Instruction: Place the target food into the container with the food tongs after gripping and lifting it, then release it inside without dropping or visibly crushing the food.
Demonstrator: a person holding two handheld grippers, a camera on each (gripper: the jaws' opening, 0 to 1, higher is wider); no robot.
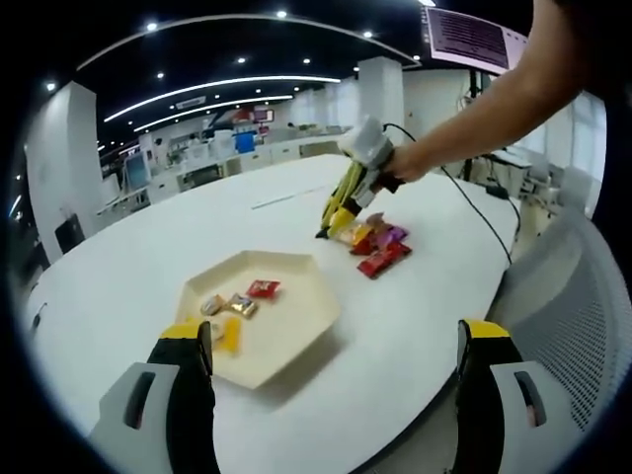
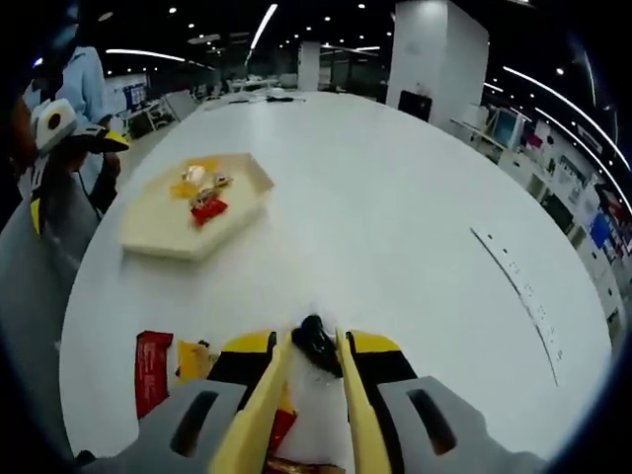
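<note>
The cream tray on the worktop holds wrapped snacks. Right tongs clamp a dark snack; left tongs gape apart.

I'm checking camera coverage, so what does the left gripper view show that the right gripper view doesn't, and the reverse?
Left gripper view alone: the person's arm holding the right gripper over the whole snack pile, purple packet included. Right gripper view alone: a dark item between the yellow tongs. Both: the white table, the hexagonal tray and its snacks.
</note>
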